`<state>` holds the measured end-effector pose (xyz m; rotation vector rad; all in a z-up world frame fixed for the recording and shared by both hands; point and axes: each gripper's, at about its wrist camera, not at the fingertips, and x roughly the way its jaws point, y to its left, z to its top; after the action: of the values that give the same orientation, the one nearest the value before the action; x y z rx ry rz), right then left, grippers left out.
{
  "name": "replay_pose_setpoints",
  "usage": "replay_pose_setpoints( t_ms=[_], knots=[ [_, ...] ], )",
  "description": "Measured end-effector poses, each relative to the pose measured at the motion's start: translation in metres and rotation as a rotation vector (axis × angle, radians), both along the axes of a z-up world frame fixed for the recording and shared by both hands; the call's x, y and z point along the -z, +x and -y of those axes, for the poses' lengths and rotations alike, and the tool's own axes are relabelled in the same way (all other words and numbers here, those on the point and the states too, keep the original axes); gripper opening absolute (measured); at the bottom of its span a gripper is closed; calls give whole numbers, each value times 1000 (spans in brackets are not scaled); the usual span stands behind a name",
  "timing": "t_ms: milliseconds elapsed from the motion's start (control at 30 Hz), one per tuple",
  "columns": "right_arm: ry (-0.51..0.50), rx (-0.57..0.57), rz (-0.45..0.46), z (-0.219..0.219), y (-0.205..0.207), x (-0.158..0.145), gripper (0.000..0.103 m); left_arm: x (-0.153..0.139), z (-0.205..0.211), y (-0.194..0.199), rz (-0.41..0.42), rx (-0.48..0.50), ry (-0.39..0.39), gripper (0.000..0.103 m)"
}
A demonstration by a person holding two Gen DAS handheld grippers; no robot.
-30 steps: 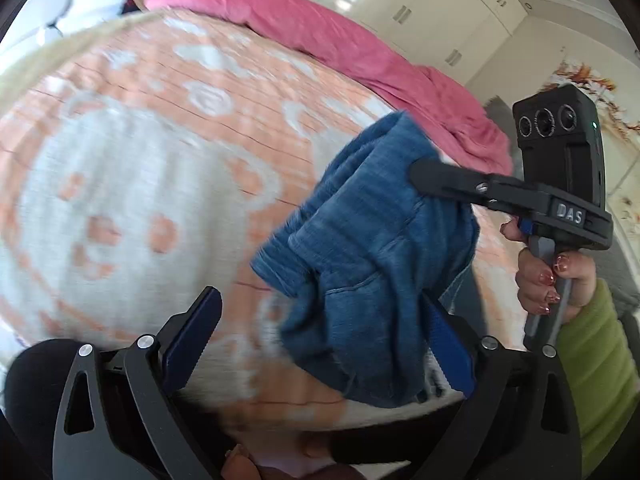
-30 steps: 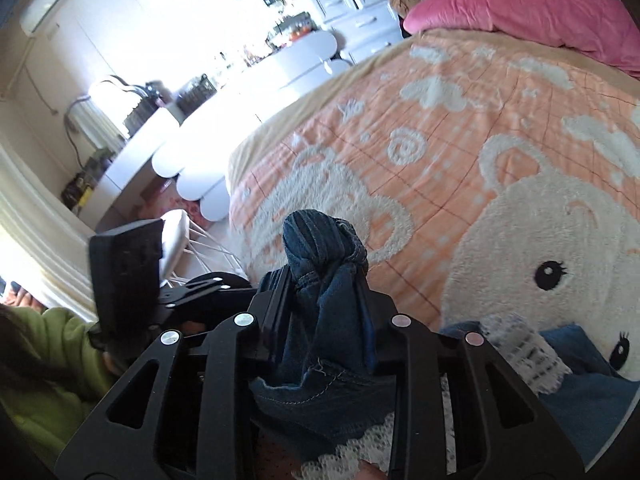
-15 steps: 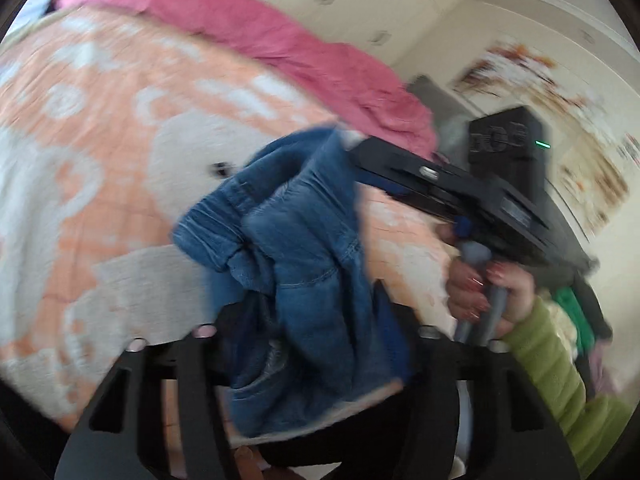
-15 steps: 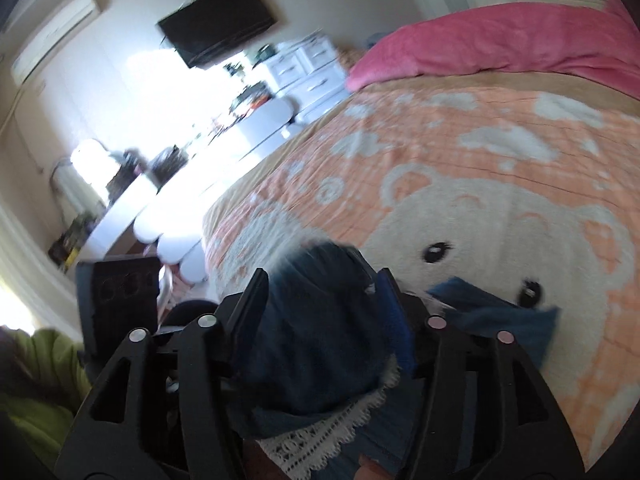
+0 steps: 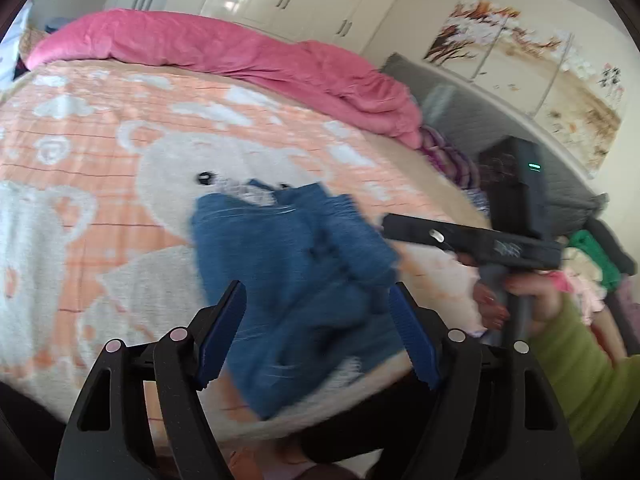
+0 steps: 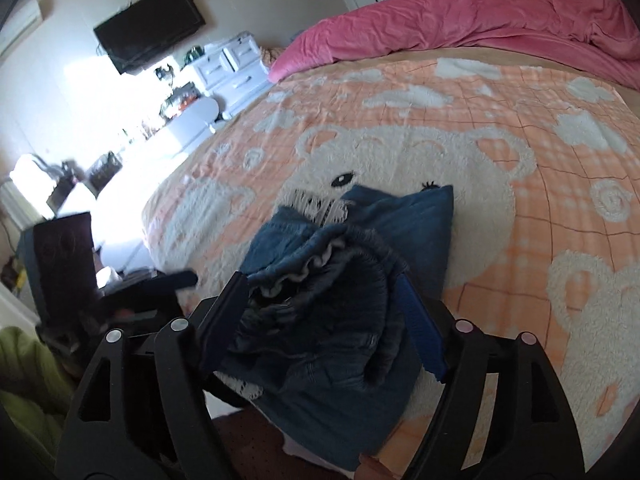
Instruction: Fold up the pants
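Note:
The blue denim pants [image 5: 288, 264] lie bunched in a heap on the peach bear blanket [image 5: 100, 152], lace trim at their far edge. My left gripper [image 5: 316, 286] straddles the near end of the heap. Its jaws are opening, the denim between the pads and not visibly pinched. My right gripper [image 6: 322, 280] hangs over the same pants [image 6: 352, 320] with its jaws opening too, the dark crumpled waistband between them. One finger [image 5: 420, 232] of the right gripper shows just right of the heap. A left finger [image 6: 176, 280] shows to its left.
A pink duvet [image 5: 240, 52] is piled along the far side of the bed, with white wardrobes behind. A grey headboard [image 5: 460, 120] and clothes lie to the right. A hand and green sleeve [image 5: 580, 380] hold the right gripper. A wall TV [image 6: 152, 32] and white dresser [image 6: 232, 68] stand to the left.
The right gripper, shut on the lifted bunch a second ago, has spread its jaws. The left closed in around the denim. The pants have come down onto the blanket and both views swung round.

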<state>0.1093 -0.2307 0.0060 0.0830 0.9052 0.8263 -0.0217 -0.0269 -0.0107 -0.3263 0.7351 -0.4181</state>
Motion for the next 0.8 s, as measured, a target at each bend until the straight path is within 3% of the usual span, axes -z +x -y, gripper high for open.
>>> replay_pose_setpoints(
  t_ms=[67, 167, 300, 400, 467, 600, 800],
  knots=[
    [-121, 12, 14, -5, -7, 12, 69, 7, 0, 2, -46, -5, 10, 73],
    [-278, 38, -7, -4, -13, 40, 69, 20, 10, 8, -108, 68, 22, 73],
    [-247, 74, -18, 10, -20, 42, 69, 20, 25, 4, -110, 133, 103, 73],
    [-211, 79, 37, 18, -32, 23, 69, 14, 14, 5, -118, 132, 48, 73],
    [-156, 68, 70, 23, -42, 6, 69, 4, -4, 3, -92, 94, 11, 73],
    [-65, -23, 153, 18, -67, -25, 69, -12, -35, 18, -77, -1, 32, 73],
    [-177, -227, 256, -37, -95, -27, 69, -17, -42, 53, -152, 7, 59, 68]
  ],
)
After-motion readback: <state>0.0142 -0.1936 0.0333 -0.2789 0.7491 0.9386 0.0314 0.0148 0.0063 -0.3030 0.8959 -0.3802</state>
